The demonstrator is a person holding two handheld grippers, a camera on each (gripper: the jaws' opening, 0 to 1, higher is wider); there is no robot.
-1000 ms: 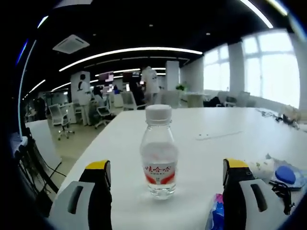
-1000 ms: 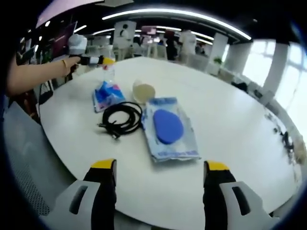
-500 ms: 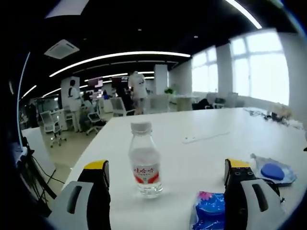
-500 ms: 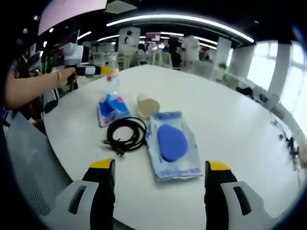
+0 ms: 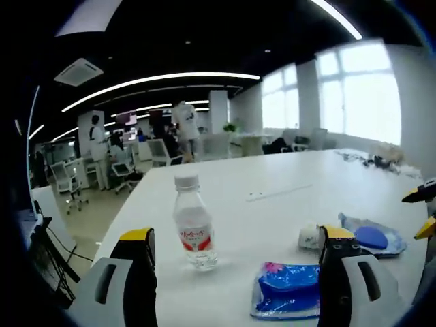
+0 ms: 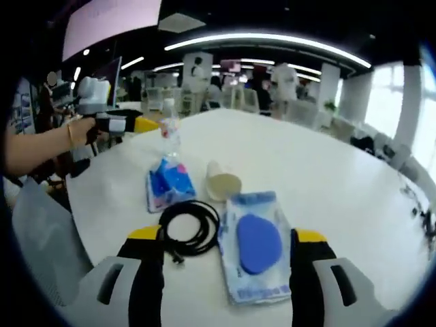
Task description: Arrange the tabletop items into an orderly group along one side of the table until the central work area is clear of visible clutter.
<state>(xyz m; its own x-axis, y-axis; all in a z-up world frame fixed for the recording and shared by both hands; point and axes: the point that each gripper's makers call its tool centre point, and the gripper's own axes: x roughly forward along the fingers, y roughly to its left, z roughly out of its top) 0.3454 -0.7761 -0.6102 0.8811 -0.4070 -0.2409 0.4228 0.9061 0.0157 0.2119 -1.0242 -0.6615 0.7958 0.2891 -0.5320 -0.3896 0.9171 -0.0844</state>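
Now, left gripper (image 5: 235, 266): jaws spread, empty, short of the water bottle (image 5: 194, 221) standing near the table (image 5: 286, 204) edge
right gripper (image 6: 225, 272): spread, empty, over black cable (image 6: 191, 228) and blue-pad packet (image 6: 257, 245)
group: tissue pack (image 6: 167, 184), tipped paper cup (image 6: 223, 182) between them
step: bottle seemingly placed; next likely tightening the row

White table (image 6: 327, 170) bearing bottle (image 5: 194, 221), cable (image 6: 191, 228)

You are working in an open-plan office: swivel chairs (image 5: 67, 178) and desks are standing at the frame's left, ceiling light strips (image 5: 160, 80) are glowing above, people (image 5: 184, 122) are standing beyond.
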